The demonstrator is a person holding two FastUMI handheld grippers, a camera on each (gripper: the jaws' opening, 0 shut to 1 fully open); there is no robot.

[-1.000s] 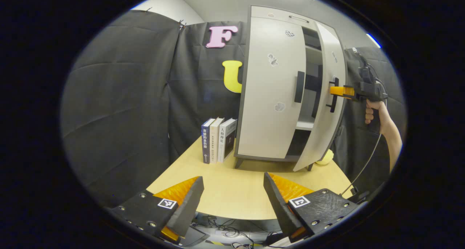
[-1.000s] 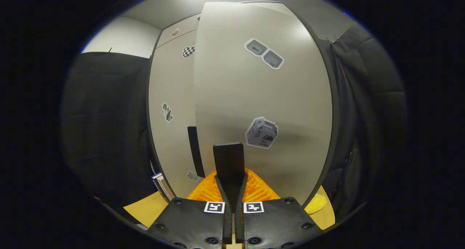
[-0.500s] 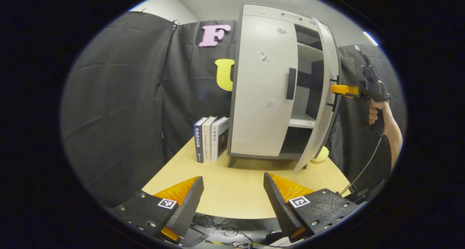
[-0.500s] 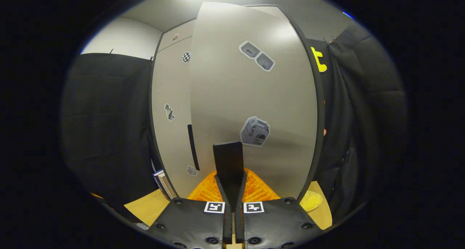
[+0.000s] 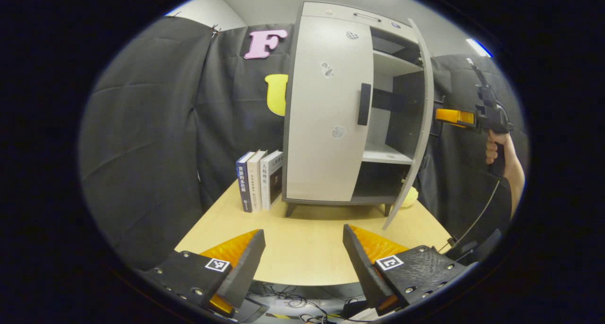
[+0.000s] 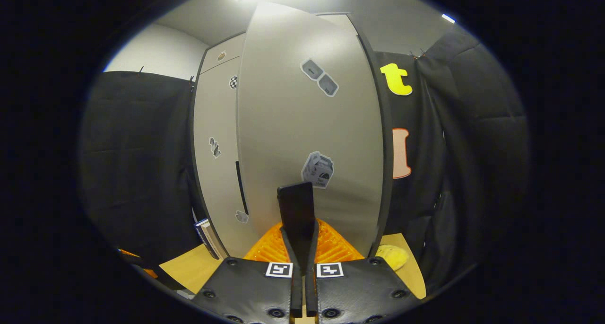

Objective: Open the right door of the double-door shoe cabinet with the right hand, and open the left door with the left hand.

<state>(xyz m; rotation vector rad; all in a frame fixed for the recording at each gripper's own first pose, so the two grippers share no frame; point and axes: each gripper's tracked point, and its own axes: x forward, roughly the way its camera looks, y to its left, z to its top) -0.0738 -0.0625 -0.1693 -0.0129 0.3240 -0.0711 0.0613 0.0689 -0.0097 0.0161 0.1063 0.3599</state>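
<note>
A: Where is the left door's handle (image 5: 364,104)?
B: Far ahead, slightly right of my left gripper (image 5: 302,260), vertical; jaws wide, empty. Right gripper (image 6: 302,241) jaws clamp the right door's handle (image 6: 296,210).

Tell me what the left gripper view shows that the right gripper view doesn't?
Left gripper view alone: the cabinet's inner shelves, the open left gripper over the table edge, and a hand holding the right gripper at the right door.

Right gripper view alone: the right door's outer face with its stickers, and the gripper's fingers clamped on the right door handle.

Both: the closed left door, the books, the wooden table, and a yellow object behind the cabinet.
</note>
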